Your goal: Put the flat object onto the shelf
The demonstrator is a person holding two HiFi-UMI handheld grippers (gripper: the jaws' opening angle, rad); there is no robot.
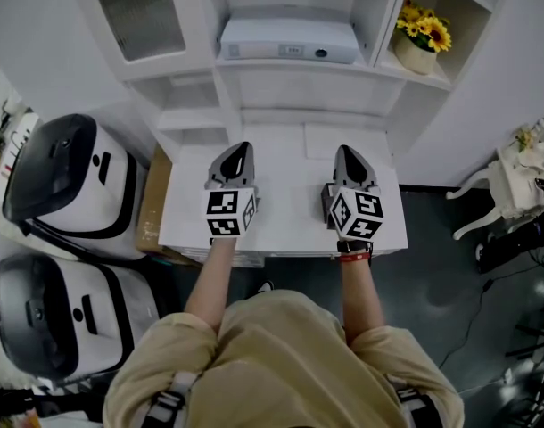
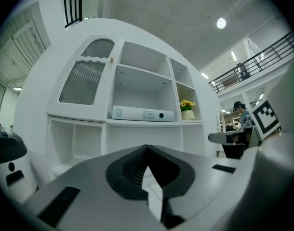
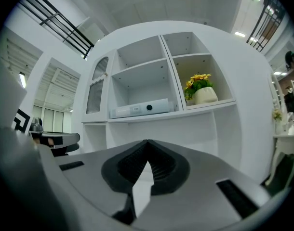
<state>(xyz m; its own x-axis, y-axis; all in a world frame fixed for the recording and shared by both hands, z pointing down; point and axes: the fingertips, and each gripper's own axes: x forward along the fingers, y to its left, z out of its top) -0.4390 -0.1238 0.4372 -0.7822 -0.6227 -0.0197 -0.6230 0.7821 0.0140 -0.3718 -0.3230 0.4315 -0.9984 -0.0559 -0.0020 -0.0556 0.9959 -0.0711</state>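
The head view shows the left gripper (image 1: 240,152) and right gripper (image 1: 347,155) side by side, with the white binder (image 1: 288,41) lying flat on the shelf (image 1: 254,64) ahead of both. In the left gripper view the jaws meet, empty, with the binder (image 2: 143,113) ahead above the tips. The right gripper view shows that gripper's jaws likewise closed on nothing.

Binder (image 1: 288,41) on shelf (image 1: 299,92), flowerpot (image 1: 418,50) right

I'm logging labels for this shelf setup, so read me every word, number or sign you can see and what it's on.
No words can be read here.
The spine label on the white binder, on the shelf: too blurred to read.
The cubes on the left gripper and right gripper: black-and-white square codes, no letters.
The white machines: no print visible.
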